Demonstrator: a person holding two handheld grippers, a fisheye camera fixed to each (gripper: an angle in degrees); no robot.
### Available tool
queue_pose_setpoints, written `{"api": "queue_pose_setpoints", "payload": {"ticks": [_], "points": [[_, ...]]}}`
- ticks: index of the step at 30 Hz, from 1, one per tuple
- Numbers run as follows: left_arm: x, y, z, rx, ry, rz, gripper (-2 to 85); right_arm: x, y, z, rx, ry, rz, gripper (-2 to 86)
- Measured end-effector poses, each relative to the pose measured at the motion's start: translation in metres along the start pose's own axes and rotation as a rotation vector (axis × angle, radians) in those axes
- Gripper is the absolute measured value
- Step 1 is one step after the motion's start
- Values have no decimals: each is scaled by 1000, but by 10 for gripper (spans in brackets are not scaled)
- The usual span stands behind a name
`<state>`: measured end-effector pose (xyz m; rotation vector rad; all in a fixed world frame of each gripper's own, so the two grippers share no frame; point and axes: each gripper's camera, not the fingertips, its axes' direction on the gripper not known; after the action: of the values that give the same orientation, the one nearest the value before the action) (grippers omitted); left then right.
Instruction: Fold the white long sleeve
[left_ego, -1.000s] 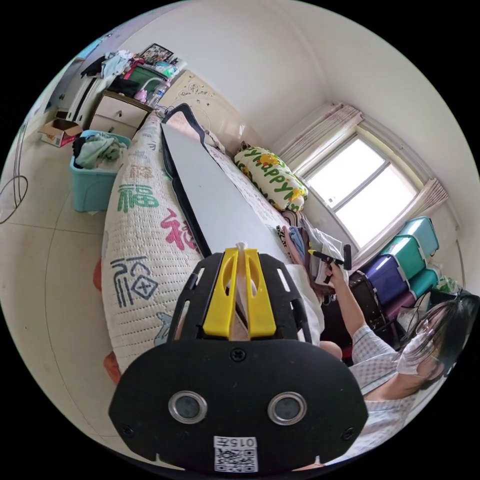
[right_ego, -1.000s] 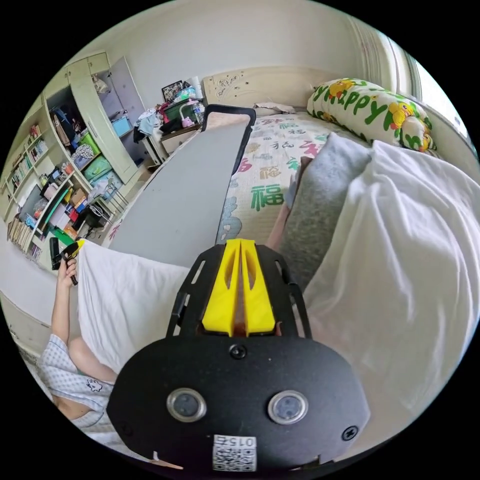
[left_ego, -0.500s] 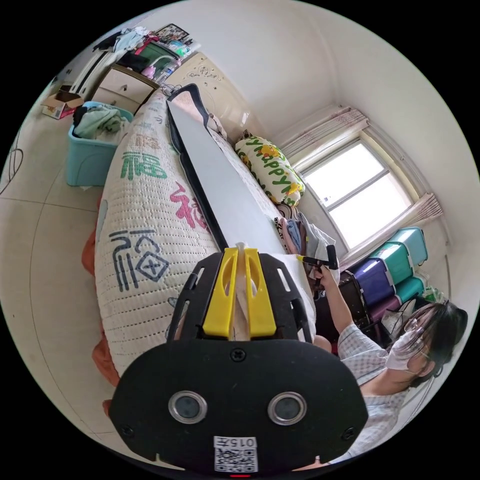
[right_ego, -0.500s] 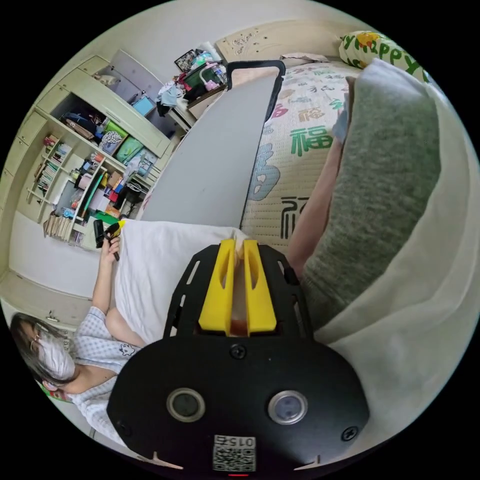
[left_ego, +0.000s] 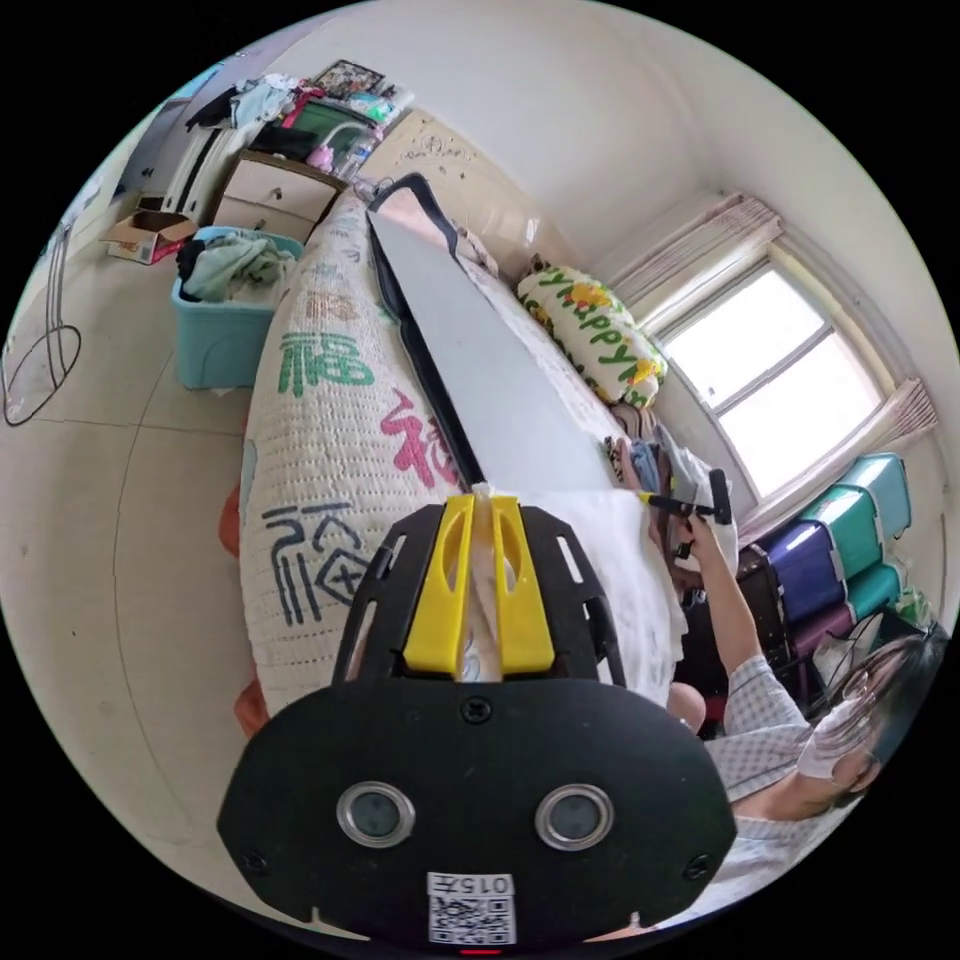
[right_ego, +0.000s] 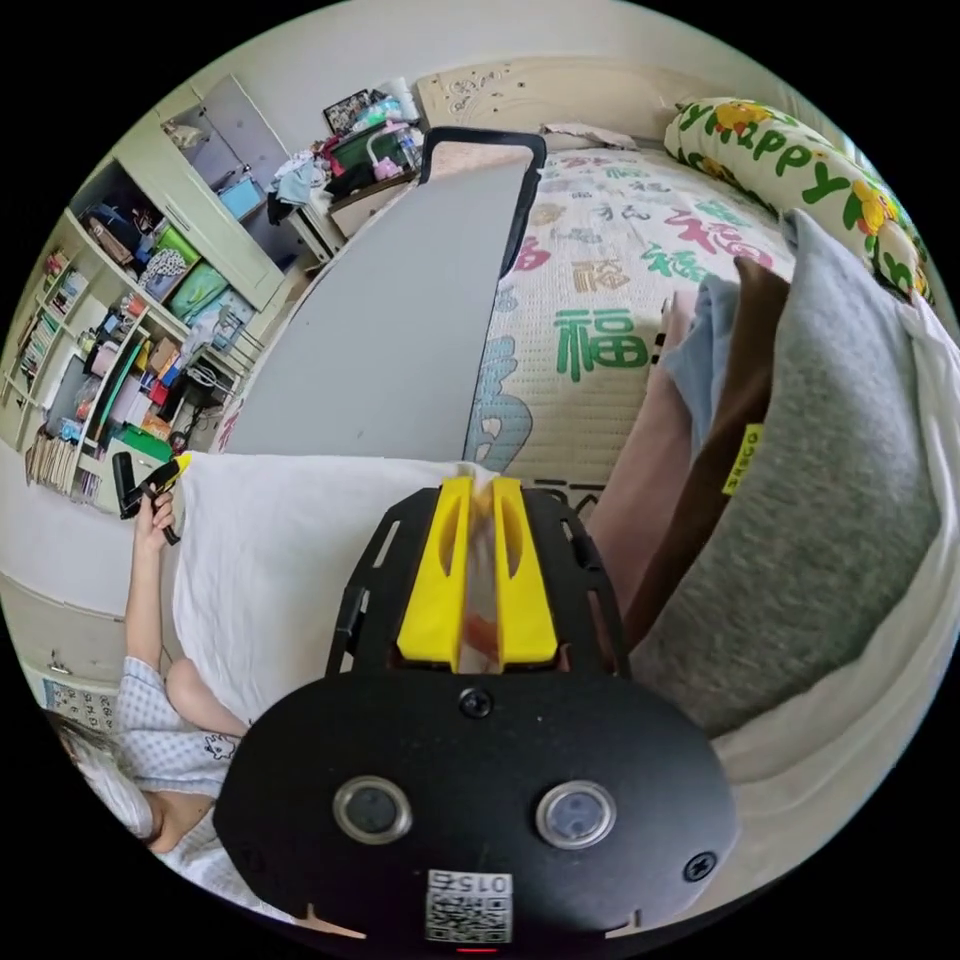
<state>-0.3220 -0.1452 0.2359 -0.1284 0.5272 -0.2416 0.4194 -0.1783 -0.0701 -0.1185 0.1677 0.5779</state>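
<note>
In the left gripper view, the left gripper (left_ego: 479, 498) has its two yellow jaws drawn nearly together with a thin edge of the white long sleeve (left_ego: 628, 590) pinched between them, cloth sticking out just past the fingertips. From there the garment stretches away to the right of the jaws toward the right gripper (left_ego: 668, 503), held up in the person's hand (left_ego: 703, 535). Beyond the fingertips lies a grey folding board (left_ego: 478, 375) on the patterned bedspread (left_ego: 330, 420), with a teal laundry bin (left_ego: 225, 325) well off to the left on the floor. In the right gripper view, the right gripper (right_ego: 478, 488) likewise has its jaws closed to a narrow slit on a corner of the same white garment (right_ego: 270, 560), which spreads to the left of the fingers as a taut sheet reaching the left gripper (right_ego: 160, 480). Just right of the jaws stands a stack of folded clothes (right_ego: 790, 520), grey, brown and pale blue, and the board (right_ego: 400, 320) extends ahead.
</note>
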Motion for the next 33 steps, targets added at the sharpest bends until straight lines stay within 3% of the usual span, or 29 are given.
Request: {"api": "queue_pose_setpoints", "payload": {"ticks": [3, 7, 11, 13, 15, 18, 24, 33], "points": [[50, 27, -55, 47, -158, 183, 85, -13, 59, -30, 136, -82, -133, 79], [167, 75, -89, -55, 26, 541, 71, -55, 162, -74, 248, -410, -475, 66], [270, 112, -63, -114, -52, 796, 79, -103, 228, -71, 204, -404, -605, 79], [308, 119, -29, -246, -8, 883, 81, -123, 256, -56, 180, -370, -647, 84], [322, 119, -6, -353, 8, 921, 86, -129, 267, -44, 139, -327, -665, 90], [323, 120, 15, -407, -119, 929, 89, -134, 276, -26, 63, -240, -662, 97], [309, 101, -16, -347, -74, 847, 29, -139, 291, -21, 52, -148, -686, 51], [299, 94, -79, -304, 1, 877, -3, -131, 311, -42, 43, -235, -686, 31]]}}
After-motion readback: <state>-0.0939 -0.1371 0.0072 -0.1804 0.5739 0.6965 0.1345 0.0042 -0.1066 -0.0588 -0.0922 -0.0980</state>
